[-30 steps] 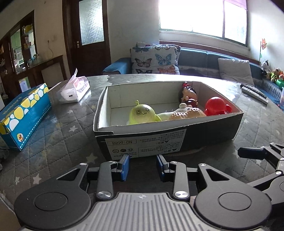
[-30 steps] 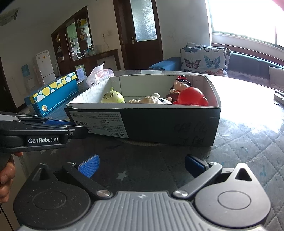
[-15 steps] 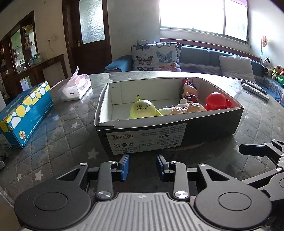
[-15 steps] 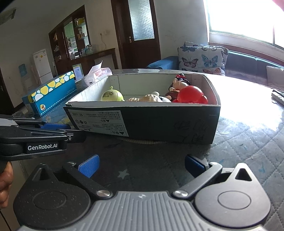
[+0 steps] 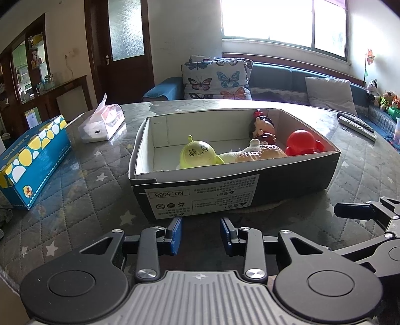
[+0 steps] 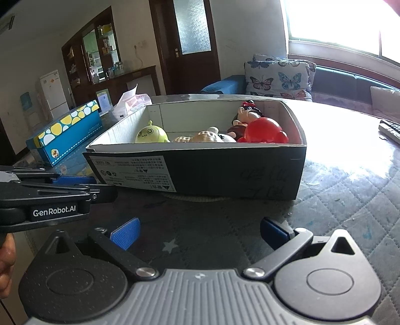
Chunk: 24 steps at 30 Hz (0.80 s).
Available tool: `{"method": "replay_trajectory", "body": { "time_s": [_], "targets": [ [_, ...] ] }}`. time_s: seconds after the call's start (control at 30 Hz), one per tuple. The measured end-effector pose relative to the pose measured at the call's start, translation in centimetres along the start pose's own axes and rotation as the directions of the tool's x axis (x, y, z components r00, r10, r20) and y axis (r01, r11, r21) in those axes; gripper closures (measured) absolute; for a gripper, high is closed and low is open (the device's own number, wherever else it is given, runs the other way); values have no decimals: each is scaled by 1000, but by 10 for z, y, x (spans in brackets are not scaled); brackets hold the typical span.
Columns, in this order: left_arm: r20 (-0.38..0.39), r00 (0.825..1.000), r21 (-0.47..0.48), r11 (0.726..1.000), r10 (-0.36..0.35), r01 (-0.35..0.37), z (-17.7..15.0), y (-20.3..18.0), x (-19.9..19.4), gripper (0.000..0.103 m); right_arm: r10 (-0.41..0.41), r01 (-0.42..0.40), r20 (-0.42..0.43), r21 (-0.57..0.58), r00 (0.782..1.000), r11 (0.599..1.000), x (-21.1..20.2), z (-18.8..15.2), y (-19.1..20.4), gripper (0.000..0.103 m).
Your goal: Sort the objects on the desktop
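Black claw, blue pads

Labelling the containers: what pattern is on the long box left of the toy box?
Blue box with yellow and white oval spots along its top; clearest in the left wrist view.

Daylight pours in from the window at the upper right of the left wrist view, blown out to plain white. In the right wrist view the same glare washes over the counter at the right (its pattern vanishes there). The left side of the room, by the dark door, is dim. The box casts a soft shadow toward the camera. Both views are sharp in the middle, and straight lines bow strongly toward the black corners.
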<state>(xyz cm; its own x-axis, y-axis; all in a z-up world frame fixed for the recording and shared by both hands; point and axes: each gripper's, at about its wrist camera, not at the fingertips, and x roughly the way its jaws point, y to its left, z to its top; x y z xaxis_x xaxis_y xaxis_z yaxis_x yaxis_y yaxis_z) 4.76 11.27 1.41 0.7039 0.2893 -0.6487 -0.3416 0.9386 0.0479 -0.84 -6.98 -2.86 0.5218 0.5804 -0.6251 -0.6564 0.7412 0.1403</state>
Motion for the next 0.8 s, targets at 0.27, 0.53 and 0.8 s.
{"method": "replay_trajectory", "body": {
  "time_s": [0.27,0.53,0.8],
  "targets": [
    [-18,1000,6,1000,-4,4,3,-1,7,67,-3,3,-14,10,1000,1000,6,3,-3,0],
    [-33,999,6,1000,-3,4,6,1,15,67,-6,7,-29,20,1000,1000,12,6,-7,0],
    [-48,999,7,1000,-1,1,10,1,21,67,-8,10,-40,34,999,999,18,9,-13,0]
  ]
}}
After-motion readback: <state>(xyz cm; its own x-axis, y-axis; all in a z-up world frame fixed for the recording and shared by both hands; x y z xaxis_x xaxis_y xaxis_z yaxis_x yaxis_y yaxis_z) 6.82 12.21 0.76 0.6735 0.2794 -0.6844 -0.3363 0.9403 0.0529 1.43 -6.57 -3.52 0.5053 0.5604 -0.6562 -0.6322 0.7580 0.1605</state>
